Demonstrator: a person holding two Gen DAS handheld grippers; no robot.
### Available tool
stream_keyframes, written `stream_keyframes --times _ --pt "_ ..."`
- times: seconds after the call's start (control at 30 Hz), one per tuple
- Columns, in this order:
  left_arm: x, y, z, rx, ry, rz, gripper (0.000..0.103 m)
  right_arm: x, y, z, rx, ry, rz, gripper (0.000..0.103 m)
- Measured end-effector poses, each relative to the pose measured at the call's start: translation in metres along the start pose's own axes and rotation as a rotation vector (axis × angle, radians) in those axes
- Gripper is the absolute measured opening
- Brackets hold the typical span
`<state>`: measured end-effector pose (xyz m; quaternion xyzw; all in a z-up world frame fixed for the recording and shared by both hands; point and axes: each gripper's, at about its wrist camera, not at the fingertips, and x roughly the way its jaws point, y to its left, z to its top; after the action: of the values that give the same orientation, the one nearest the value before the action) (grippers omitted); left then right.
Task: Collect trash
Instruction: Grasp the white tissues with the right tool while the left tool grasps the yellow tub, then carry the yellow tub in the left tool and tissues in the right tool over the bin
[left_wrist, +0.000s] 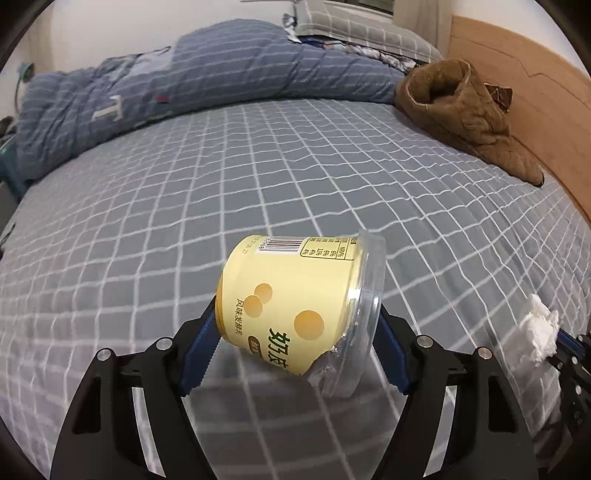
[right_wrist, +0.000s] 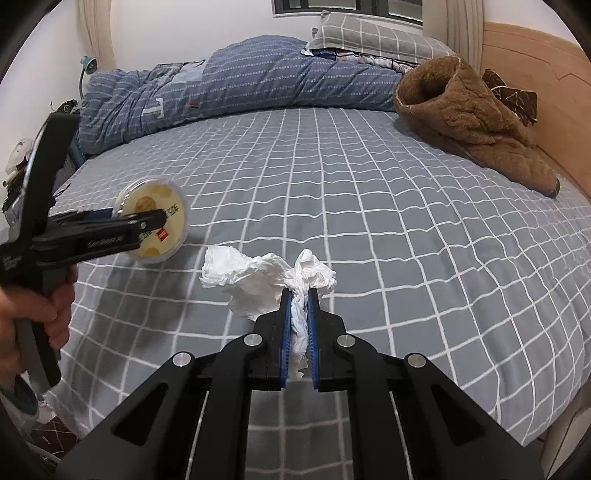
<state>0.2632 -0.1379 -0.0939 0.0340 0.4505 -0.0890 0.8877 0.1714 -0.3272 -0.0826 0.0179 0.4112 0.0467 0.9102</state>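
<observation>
Pale yellow plastic yogurt tub with clear lid (left_wrist: 301, 302) on its side, clamped between left gripper (left_wrist: 295, 350) jaws above grey checked bedsheet (left_wrist: 295, 177). Crumpled white tissue (right_wrist: 266, 280) pinched by right gripper (right_wrist: 299, 332), near tub.

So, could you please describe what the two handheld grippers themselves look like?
Both are matte black plastic frames with triangular cut-outs and round silver pivot bolts. The left gripper and right gripper each carry blue fingers, saw-toothed along the edge. White lettering runs along the left one's side, above a black pistol-style handle.
</observation>
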Motion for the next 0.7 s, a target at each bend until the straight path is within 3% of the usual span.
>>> stream_keyframes --times 0.3,0.7 --pt "-0.08 0.012 -0.046 -0.055 -0.016 0.036 0.073 -0.046 0.022 -0.019 0.018 -0.02 0.023 0.008" --pt "-0.156 0.02 -0.099 -0.135 -0.042 0.054 0.073 -0.11 0.049 -0.039 0.011 -0.055 0.034 0.008"
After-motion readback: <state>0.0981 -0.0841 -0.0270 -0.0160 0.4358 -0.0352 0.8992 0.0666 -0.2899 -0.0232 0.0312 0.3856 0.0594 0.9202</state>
